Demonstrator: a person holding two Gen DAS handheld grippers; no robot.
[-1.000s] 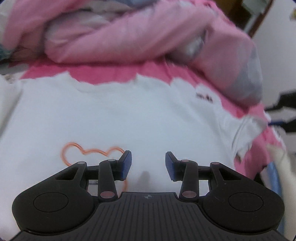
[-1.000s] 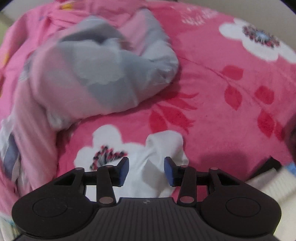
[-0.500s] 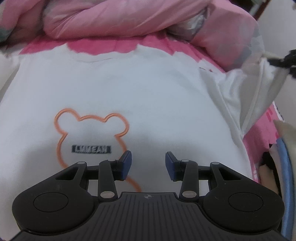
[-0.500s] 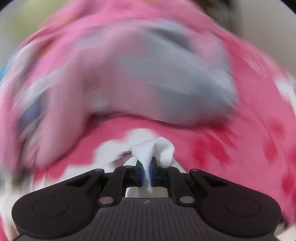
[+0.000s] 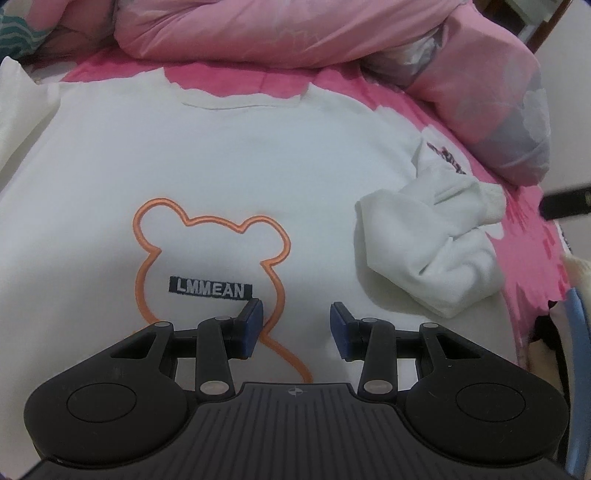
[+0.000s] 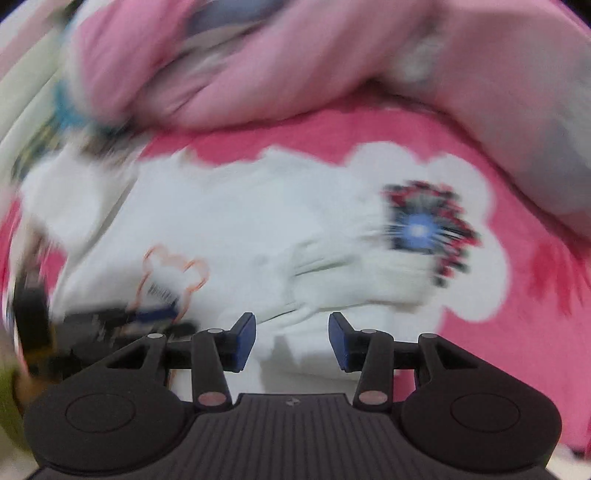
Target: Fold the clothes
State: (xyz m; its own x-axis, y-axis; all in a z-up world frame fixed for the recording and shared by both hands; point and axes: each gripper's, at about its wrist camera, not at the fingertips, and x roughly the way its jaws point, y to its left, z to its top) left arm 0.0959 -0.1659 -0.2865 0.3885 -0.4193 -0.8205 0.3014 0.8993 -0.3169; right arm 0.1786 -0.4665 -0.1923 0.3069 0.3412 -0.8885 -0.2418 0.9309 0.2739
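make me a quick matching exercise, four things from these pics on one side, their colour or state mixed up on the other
Things:
1. bear outline
2. sleeve
3. left gripper
4. quilt

Descriptions:
A. pale pink, heaped beyond the collar
B. orange, stitched on the chest
C. open, over the white sweatshirt
D. white, bunched up on the sweatshirt's edge

Pairs: 1-B, 2-D, 3-C, 4-A

Likely a bedroom — floral bedspread [image 5: 524, 221], rumpled quilt [image 5: 295, 33].

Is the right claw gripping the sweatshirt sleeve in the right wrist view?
No. The right claw is open, with the white sleeve lying loose beyond it.
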